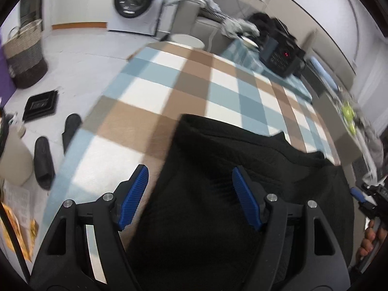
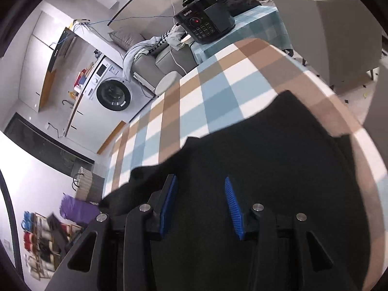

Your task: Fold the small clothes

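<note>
With both the left gripper (image 1: 189, 189) and right gripper (image 2: 200, 198) hovering jaws apart over the black garment (image 1: 242, 169) on the table (image 1: 169, 77), the next fold seems due, needing a fresh edge grasp.

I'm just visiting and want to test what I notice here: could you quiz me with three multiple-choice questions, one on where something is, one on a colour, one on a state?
1. Where does the black garment lie?
A. on the checked tablecloth
B. inside the washing machine
C. on the floor

2. What colour are the gripper pads?
A. red
B. blue
C. yellow

3. How do the jaws of the left gripper stand?
A. shut tight on the cloth
B. apart, nothing pinched
C. clamped on a slipper

Answers:
1 A, the dark fabric is spread over the blue, brown and white squares.
2 B, ribbed blue pads show on both fingers in each wrist view.
3 B, a wide gap separates the pads, the garment lying beneath them.
</note>
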A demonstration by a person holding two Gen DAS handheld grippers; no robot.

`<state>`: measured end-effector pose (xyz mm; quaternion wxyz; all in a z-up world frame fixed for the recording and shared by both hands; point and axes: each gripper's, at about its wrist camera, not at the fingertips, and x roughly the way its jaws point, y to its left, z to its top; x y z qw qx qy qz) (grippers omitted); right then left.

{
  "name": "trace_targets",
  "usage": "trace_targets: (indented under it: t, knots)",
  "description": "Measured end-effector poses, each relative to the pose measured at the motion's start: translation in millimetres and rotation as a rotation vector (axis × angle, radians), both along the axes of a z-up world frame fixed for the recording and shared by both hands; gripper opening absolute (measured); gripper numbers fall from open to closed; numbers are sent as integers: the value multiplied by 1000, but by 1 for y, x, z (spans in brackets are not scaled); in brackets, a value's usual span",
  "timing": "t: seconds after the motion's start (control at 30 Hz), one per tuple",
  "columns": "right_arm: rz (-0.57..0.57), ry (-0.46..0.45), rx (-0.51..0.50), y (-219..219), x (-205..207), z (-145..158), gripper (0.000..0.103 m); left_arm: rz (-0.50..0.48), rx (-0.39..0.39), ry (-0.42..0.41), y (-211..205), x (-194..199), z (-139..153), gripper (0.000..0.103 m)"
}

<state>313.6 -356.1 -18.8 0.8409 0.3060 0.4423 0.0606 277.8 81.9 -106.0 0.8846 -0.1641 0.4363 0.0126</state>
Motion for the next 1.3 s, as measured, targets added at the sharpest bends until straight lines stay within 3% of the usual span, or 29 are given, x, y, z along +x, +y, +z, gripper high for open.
trace_targets:
  t: [0.1, 0.23, 0.33, 0.47, 0.8, 1.0, 1.07, 1.17, 1.3]
  knots:
    - [8, -11, -36, -2, -15, 4, 42, -50, 22, 30, -14, 18, -8, 69]
    - [8, -12, -53, -10, -27, 4, 42, -85, -7, 39, -22, 33, -18, 56]
    - [-11, -2, -47, -18, -30, 0, 42, -91, -14, 14, -24, 37, -22, 33]
    - [-35, 14, -33, -26, -33, -6, 42, -100, -20, -9, -22, 35, -22, 13]
    - [-60, 26, -28, -38, -39, -8, 42, -72, -33, -83, -13, 16, 6, 12]
    - [-69, 30, -24, -41, -45, -8, 42, -40, -25, -61, -5, 9, -1, 12]
    - [-68, 28, -22, -40, -46, -6, 42, -31, -34, -63, -2, 9, -1, 7]
    - [-64, 28, -29, -39, -46, -7, 42, -4, -31, -119, 3, 9, 10, 5]
    - [-74, 38, -28, -42, -49, -9, 42, 120, -78, -225, 23, 4, 26, 4]
